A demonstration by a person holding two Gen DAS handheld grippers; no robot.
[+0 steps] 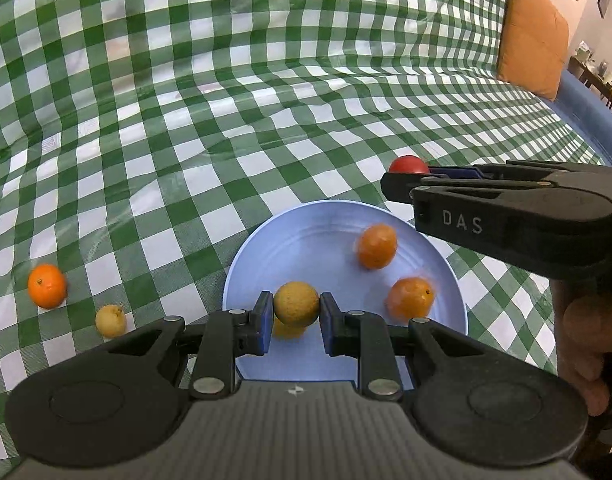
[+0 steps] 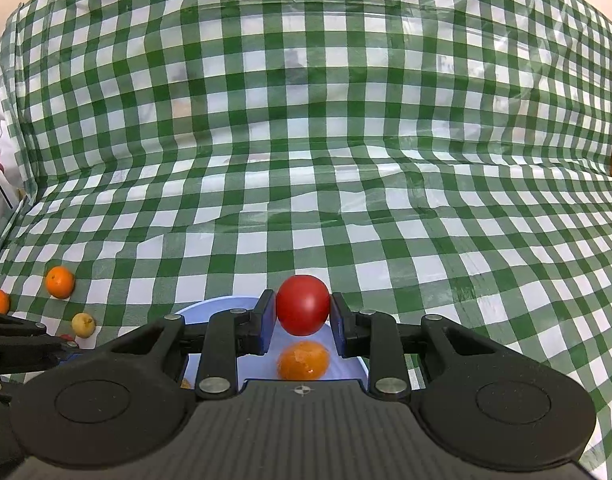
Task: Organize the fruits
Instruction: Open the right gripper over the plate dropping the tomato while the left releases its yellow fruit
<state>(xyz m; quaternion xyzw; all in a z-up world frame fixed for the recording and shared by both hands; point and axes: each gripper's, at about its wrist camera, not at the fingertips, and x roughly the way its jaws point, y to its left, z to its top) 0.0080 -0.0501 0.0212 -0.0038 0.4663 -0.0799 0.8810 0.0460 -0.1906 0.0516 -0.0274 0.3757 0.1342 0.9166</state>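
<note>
- Left wrist view: left gripper [image 1: 296, 314] clamps a yellow fruit [image 1: 296, 304] over the plate's [image 1: 266, 248] 6 o'clock edge; the fruit is roundish, with no clear long axis.
- Two oranges lie on the plate, one [image 1: 377, 245] with its long axis upright in this view, one [image 1: 411, 297] at 4 o'clock.
- Right wrist view alone shows the right gripper [image 2: 302, 312] pinching a tomato [image 2: 302, 310], narrower end down, above an orange [image 2: 303, 360].
- Left wrist view alone shows a hand [image 1: 586, 344] at 3 o'clock.
</note>
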